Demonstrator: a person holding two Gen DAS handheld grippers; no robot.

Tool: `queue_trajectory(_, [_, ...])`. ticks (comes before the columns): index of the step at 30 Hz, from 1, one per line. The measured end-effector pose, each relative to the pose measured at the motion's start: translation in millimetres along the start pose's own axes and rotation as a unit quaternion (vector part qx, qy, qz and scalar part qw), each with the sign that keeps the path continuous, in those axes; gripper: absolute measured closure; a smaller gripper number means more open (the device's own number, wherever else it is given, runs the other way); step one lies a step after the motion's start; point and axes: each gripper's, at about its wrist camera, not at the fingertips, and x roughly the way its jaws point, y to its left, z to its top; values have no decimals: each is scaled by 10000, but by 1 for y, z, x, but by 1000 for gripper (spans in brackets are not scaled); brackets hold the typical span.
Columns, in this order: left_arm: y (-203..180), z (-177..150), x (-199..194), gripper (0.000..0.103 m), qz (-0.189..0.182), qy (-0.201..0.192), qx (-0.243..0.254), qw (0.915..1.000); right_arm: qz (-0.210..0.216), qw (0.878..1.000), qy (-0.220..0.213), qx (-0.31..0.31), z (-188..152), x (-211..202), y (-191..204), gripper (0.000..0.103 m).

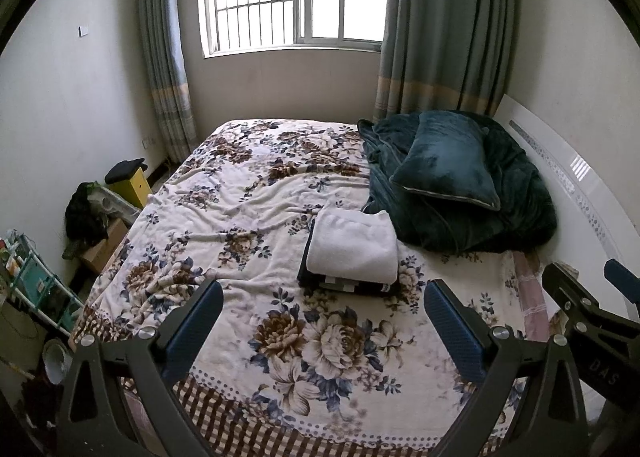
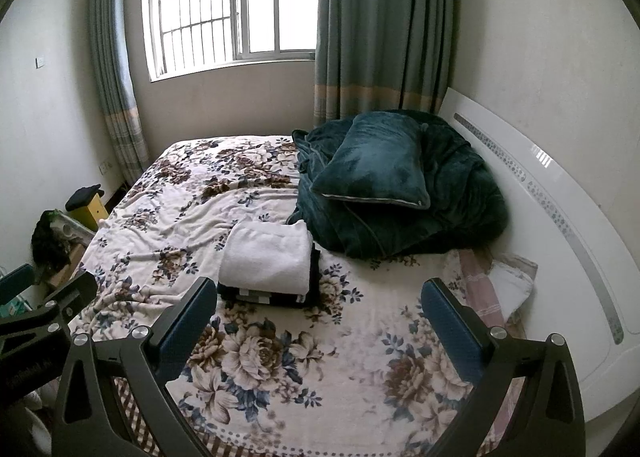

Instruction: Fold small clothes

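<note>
A folded white garment point(image 1: 354, 245) lies on top of a folded dark striped garment point(image 1: 348, 285) in a small stack on the floral bedspread point(image 1: 240, 217). The stack also shows in the right wrist view, white piece point(image 2: 268, 257) over dark piece point(image 2: 272, 295). My left gripper point(image 1: 322, 321) is open and empty, held above the bed's near end, short of the stack. My right gripper point(image 2: 318, 317) is open and empty, just right of the stack and nearer to me. The right gripper's body shows at the left wrist view's right edge point(image 1: 588, 309).
A dark teal quilt point(image 1: 480, 209) with a teal pillow point(image 1: 448, 161) lies at the bed's far right by the white headboard point(image 2: 560, 217). Boxes, a yellow stool point(image 1: 130, 183) and a shelf rack point(image 1: 36, 281) stand on the floor left of the bed.
</note>
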Motion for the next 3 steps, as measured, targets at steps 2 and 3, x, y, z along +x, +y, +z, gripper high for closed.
queue_trajectory(2, [1,0,0,0,21,-26,-2,10000,-1,10000,0,0,0,0,0,0])
queue_trajectory(3, [1,0,-1,0,26,-33,-16,10000,-1,10000,-3,9,0,-1,0,0])
